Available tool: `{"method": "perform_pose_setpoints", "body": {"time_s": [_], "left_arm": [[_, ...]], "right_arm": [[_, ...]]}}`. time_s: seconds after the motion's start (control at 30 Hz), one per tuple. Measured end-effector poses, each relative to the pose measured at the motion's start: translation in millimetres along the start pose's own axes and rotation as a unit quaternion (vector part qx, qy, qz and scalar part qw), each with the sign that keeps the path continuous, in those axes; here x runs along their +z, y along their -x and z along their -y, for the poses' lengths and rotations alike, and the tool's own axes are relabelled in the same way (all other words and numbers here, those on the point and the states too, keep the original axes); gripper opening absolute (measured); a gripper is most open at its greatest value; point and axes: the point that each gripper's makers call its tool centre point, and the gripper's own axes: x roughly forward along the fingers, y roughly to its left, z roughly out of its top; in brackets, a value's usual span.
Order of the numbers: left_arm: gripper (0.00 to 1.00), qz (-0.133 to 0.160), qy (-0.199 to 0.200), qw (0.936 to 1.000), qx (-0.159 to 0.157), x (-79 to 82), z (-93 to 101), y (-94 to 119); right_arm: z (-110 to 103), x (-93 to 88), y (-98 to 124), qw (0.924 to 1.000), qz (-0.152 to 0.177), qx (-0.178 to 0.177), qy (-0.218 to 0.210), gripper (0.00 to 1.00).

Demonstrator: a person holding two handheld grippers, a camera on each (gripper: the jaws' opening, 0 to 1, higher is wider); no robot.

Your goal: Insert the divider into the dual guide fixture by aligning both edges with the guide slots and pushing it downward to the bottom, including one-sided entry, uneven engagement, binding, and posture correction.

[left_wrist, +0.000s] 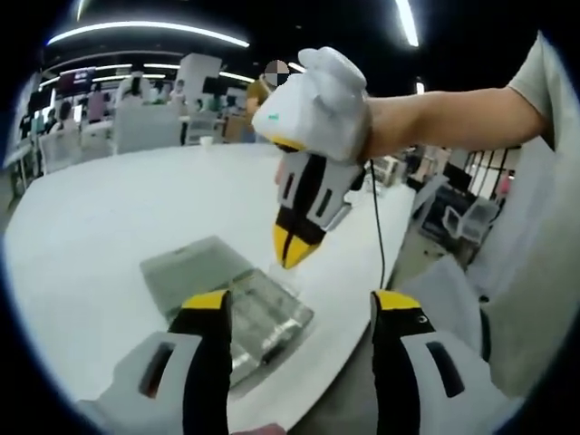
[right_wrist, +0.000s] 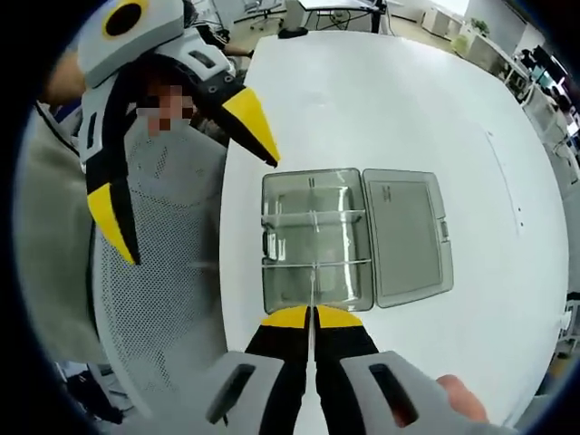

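- A large white round table is serving as the work surface in an open hall; strip ceiling lights are glowing overhead and further desks and people are standing in the far background.
- Nearest in the right gripper view, the right gripper is pointing down over the box with its yellow-tipped jaws pressed together on a thin clear sheet, judged to be the divider, which is running edge-on from the tips toward the box.
- Just beyond the tips, the clear plastic box, taken to be the guide fixture, is lying open near the table edge, with its hinged lid folded flat beside it. Cross partitions are already sitting inside the tray.
- The divider's lower edge appears to be reaching the near compartment; whether both edges are entering their slots cannot be told.
- In the left gripper view, the left gripper is hovering off the table edge with jaws spread wide and nothing between them, apart from the box.
- Farther off to one side, a mesh-backed chair is standing beside the table.
- Assessment: insertion is under way but not finished. The divider is standing high, in the grip. Remaining work: squaring both edges to the slots and pressing to the bottom; the free gripper could be steadying the box.
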Motion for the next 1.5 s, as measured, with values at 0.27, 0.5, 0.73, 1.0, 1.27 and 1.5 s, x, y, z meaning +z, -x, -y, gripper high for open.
{"method": "perform_pose_setpoints", "body": {"time_s": [0.27,0.5,0.73,1.0,1.27,1.5], "left_arm": [[0.64,-0.009,0.004,1.0,0.0,-4.5,-1.8,-0.6],[0.65,-0.014,0.007,0.9999,0.0,-7.5,-3.7,-1.0],[0.65,-0.018,0.011,0.9998,0.0,-10.1,-4.3,-0.4],[0.65,-0.018,0.014,0.9997,0.001,-10.9,-5.1,0.5],[0.65,-0.019,0.016,0.9997,0.003,-11.3,-6.8,1.4],[0.64,-0.018,0.018,0.9997,0.004,-11.7,-8.7,1.4]], "right_arm": [[0.5,-2.7,-5.2,1.0,-0.007,0.0,0.0,0.0],[0.4,-1.5,-8.1,0.9999,-0.01,-0.001,0.002,0.0],[2.3,-0.8,-11.4,0.9999,-0.012,-0.001,0.004,0.0],[2.6,-1.5,-16.0,0.9998,-0.017,0.002,0.007,0.0],[3.7,-1.2,-18.3,0.9998,-0.017,0.005,0.008,0.0],[3.3,-1.8,-19.4,0.9997,-0.02,0.005,0.011,0.0]]}}
